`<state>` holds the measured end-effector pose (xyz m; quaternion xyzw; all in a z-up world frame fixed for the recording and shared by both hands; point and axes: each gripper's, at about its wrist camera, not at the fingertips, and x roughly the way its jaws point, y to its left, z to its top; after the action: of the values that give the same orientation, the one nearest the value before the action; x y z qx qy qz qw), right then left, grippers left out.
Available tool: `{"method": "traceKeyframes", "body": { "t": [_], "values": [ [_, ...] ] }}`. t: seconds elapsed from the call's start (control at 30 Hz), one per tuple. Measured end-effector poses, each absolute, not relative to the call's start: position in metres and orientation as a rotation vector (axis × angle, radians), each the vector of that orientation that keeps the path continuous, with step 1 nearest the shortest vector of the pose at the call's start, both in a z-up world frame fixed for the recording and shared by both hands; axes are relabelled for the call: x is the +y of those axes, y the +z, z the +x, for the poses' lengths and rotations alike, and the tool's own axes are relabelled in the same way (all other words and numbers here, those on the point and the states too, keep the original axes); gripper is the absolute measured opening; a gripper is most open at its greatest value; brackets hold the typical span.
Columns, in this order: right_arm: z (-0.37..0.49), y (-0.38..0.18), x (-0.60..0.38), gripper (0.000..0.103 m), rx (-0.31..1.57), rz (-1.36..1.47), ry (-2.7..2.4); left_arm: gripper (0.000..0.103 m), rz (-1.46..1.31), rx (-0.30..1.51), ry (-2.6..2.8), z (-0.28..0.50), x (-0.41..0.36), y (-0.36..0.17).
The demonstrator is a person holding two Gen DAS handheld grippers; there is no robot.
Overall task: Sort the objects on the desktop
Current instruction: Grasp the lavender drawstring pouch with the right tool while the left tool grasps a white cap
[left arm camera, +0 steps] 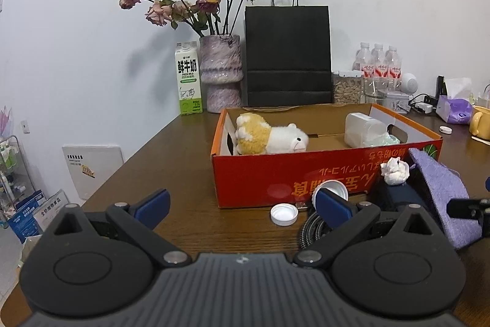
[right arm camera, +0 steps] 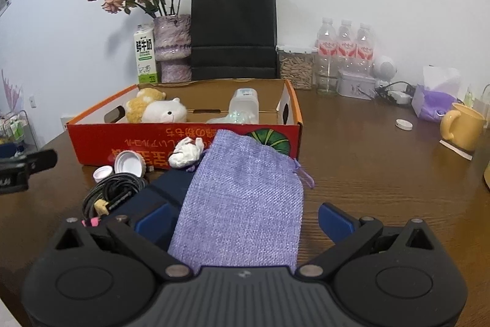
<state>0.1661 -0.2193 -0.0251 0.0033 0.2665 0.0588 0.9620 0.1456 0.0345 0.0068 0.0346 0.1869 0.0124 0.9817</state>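
Here, the right gripper point(right arm camera: 243, 224) has its jaws spread wide around the near end of a lilac cloth pouch point(right arm camera: 242, 198), which lies between the blue pads without visible pinch, propped on a dark blue object point(right arm camera: 167, 189) just to the jaws' left. Beyond the pouch's far end sit a crumpled white tissue point(right arm camera: 186, 154), a large white cap point(right arm camera: 129, 163) and a small white cap point(right arm camera: 102, 173), all close against the front wall of the red cardboard box point(right arm camera: 183, 143); a coiled black cable point(right arm camera: 111, 195) lies ahead-left of the jaws. Inside the box rest a plush toy point(right arm camera: 156, 109) and a clear plastic container point(right arm camera: 243, 108). The left gripper point(left arm camera: 242, 207) hovers over the wooden surface point(left arm camera: 183, 174) with jaws released and empty, the small cap just ahead of them and the box straight beyond. Judging by the layout, the pouch is the next item bound for the box: closing squarely on the fabric, gathering enough cloth to prevent slipping, then lifting clear of the front wall before releasing should serve best.
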Motion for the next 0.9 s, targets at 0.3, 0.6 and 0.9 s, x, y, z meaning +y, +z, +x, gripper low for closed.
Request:
{"method": "traceKeyframes", "body": {
  "t": [0.3,0.6,0.9],
  "values": [
    [0.192,-0.033,-0.224,0.103,0.590,0.049,0.114,0.103,0.073,0.404,0.027,0.154,0.037,0.003],
    [0.212,-0.036,-0.226,0.073,0.616,0.109,0.139,0.103,0.064,0.475,-0.004,0.181,0.037,-0.007],
    [0.207,-0.032,-0.233,0.042,0.592,0.112,0.133,0.090,0.078,0.569,-0.033,0.215,0.030,-0.020]
  ]
}}
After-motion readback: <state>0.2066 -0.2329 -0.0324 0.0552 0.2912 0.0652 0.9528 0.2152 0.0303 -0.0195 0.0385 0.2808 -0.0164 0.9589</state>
